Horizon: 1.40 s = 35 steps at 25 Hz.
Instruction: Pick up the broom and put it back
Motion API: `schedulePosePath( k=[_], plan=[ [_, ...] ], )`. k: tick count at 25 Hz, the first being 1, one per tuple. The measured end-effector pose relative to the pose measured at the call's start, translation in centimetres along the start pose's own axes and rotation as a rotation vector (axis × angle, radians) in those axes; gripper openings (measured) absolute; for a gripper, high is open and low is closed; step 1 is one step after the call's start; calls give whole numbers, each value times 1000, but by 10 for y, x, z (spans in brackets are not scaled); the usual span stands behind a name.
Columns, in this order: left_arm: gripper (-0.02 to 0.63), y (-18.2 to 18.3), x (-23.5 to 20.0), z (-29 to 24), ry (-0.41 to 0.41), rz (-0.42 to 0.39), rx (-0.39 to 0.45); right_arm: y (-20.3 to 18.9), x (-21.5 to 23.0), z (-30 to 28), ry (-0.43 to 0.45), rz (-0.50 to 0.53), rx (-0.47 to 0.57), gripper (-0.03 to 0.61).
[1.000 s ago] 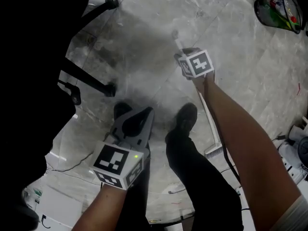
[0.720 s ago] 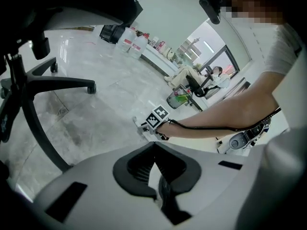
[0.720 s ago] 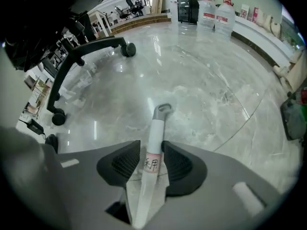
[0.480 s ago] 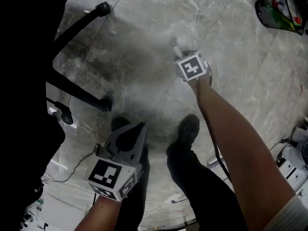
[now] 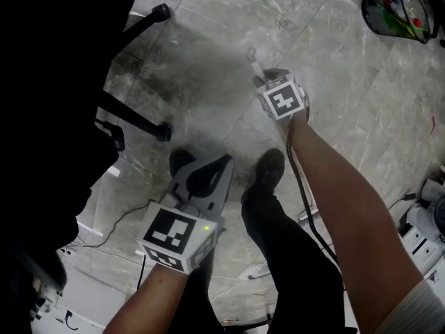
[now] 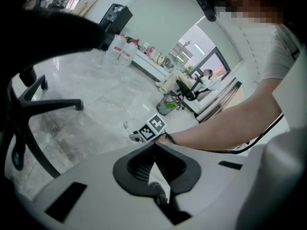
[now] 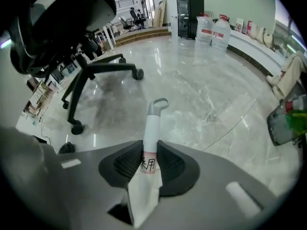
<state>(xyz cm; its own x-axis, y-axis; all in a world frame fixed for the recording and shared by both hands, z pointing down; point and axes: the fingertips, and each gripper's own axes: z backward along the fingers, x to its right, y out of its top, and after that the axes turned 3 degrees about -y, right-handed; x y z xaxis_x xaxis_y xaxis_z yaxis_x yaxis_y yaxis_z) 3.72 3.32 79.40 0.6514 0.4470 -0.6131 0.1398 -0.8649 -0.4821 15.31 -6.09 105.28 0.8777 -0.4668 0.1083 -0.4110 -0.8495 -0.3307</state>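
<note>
The broom's white handle (image 7: 151,128), with a grey loop at its tip and a label, stands between the pads of my right gripper (image 7: 151,146). The jaws are closing and the pads press on it. In the head view the handle's tip (image 5: 254,58) sticks out beyond the right gripper (image 5: 268,82), and the rest runs down behind my forearm toward the floor beside a shoe. My left gripper (image 5: 224,162) hangs lower left, over the other shoe. Its jaws (image 6: 153,146) meet at the tips with nothing between them.
An office chair's black star base (image 5: 147,126) with castors stands at the left. A black waste bin (image 5: 398,11) with rubbish is at the top right. My two shoes (image 5: 270,168) stand on the grey marble floor (image 5: 208,68). Cables and boxes lie along the lower edges.
Both grippers dipped away and came back up toward the camera. The right gripper stays round the top of the broom handle. The left gripper is again over the shoe.
</note>
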Motion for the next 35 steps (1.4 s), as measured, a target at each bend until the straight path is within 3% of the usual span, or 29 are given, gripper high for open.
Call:
schedulePosePath(
  k=[7, 12, 16, 19, 23, 26, 35],
  plan=[
    [8, 110, 113, 107, -40, -76, 39, 97, -38, 225, 50, 33, 152, 87],
    [8, 194, 179, 207, -26, -167, 123, 181, -69, 397, 45, 148, 305, 84],
    [7, 230, 228, 310, -36, -152, 134, 196, -134, 517, 53, 220, 326, 84],
    [8, 253, 248, 387, -26, -190, 146, 213, -180, 587, 48, 266, 355, 84],
    [7, 299, 248, 458, 1, -277, 214, 260, -225, 646, 27, 341, 422, 86],
    [7, 319, 252, 496, 22, -297, 270, 272, -263, 666, 42, 381, 425, 86],
    [8, 310, 246, 576, 88, -253, 366, 331, -350, 665, 116, 405, 419, 89]
  ],
)
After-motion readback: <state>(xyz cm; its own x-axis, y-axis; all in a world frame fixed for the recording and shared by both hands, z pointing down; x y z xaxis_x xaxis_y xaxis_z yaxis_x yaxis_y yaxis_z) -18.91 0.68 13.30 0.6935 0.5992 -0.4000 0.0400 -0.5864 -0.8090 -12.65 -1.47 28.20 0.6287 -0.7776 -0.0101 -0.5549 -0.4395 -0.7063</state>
